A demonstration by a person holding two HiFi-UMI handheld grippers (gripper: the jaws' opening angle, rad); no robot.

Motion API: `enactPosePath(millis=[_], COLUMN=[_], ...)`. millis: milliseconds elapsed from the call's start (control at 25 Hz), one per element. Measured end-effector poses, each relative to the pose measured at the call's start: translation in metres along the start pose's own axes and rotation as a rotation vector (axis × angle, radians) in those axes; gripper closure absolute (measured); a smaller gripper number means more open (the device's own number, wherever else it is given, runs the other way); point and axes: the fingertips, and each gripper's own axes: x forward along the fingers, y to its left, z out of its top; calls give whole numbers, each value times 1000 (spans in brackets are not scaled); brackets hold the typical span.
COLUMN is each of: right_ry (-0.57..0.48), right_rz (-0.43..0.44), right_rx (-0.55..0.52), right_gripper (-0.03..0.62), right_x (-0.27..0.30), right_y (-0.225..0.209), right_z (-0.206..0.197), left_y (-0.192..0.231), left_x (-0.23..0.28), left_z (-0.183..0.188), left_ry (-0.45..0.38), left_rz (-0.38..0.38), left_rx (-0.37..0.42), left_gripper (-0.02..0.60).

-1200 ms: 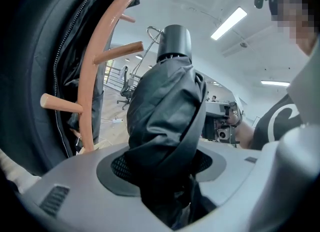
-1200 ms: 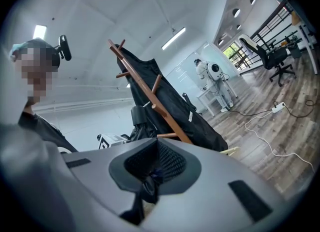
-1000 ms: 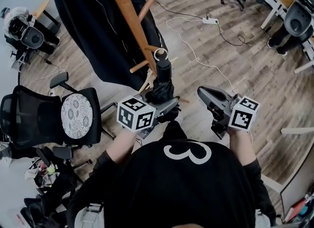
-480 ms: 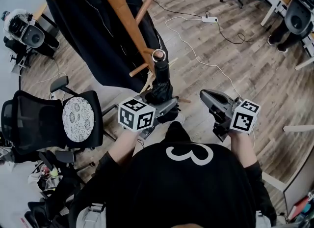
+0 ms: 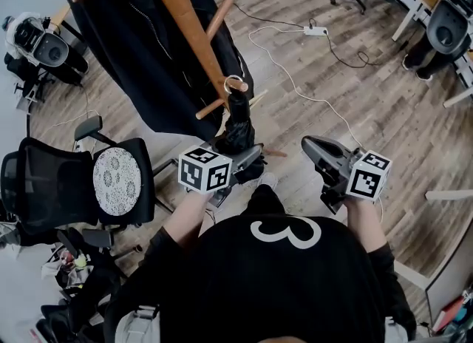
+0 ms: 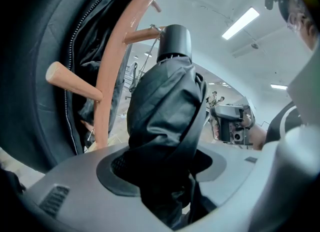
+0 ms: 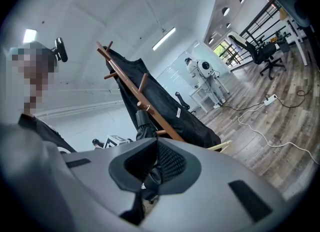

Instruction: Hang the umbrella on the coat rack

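My left hand-held gripper (image 5: 244,162) is clamped on the folded umbrella (image 5: 238,123), whose top loop sits at a coat rack (image 5: 188,35) peg. It is probably light with soft fabric, so grip the stiff core. My right hand-held gripper (image 5: 310,146) has its jaws together and is empty.

Plank floor (image 5: 384,105), black mesh office chair (image 5: 44,179) at left, white power strip (image 5: 316,31), ceiling strip lights (image 6: 241,23).

The folded black cloth umbrella (image 6: 165,106) looked creased and faintly glossy; the reddish-brown wooden coat rack (image 6: 112,66) looked smooth and satin.
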Motion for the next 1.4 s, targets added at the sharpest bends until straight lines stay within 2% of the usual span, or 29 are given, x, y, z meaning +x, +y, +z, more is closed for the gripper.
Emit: enactPosePath(millis=[240,520,1240,1400], right_ry=[18,48,92,94], right_rz=[4,13,12,5], right_rx=[0,10,26,26], right_gripper=[568,568,567,568], right_x=[12,22,28,24], right_y=[-2,-3,-9,-10], right_z=[0,-8,-20,-20], left_y=[16,29,50,59], left_x=[0,5,14,15], left_z=[3,-3,-6,-5], left_ry=[-29,-19,-38,-45], left_rz=[26,59,94,125], left_rx=[-24,36,-29,-17], left_gripper=[308,308,308,308])
